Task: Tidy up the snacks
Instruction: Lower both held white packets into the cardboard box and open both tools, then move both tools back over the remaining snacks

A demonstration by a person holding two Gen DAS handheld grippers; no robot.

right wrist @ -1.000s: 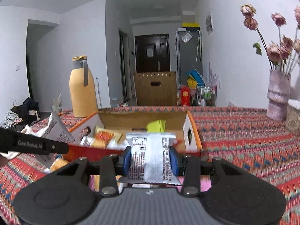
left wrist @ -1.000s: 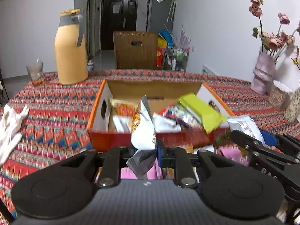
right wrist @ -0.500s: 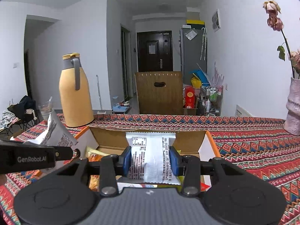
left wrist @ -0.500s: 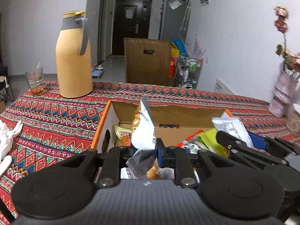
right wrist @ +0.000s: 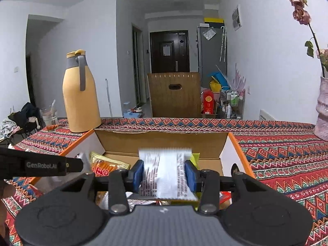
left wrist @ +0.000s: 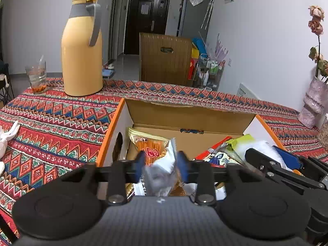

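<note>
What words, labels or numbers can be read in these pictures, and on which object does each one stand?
"GenRobot.AI": on the black side of the left hand-held gripper, seen from the right wrist view.
Black print on the white packet between the right hand-held gripper fingers: blurred, unreadable.
Red characters on the orange snack bag in the cardboard box: too blurred to read.

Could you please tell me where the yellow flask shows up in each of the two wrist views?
Left wrist: the flask stands upper left on the tablecloth, left of the box and beyond it.
Right wrist: the flask is at mid-left, beyond the box's left corner.
Shared landmark: the glass just left of the flask.
</note>
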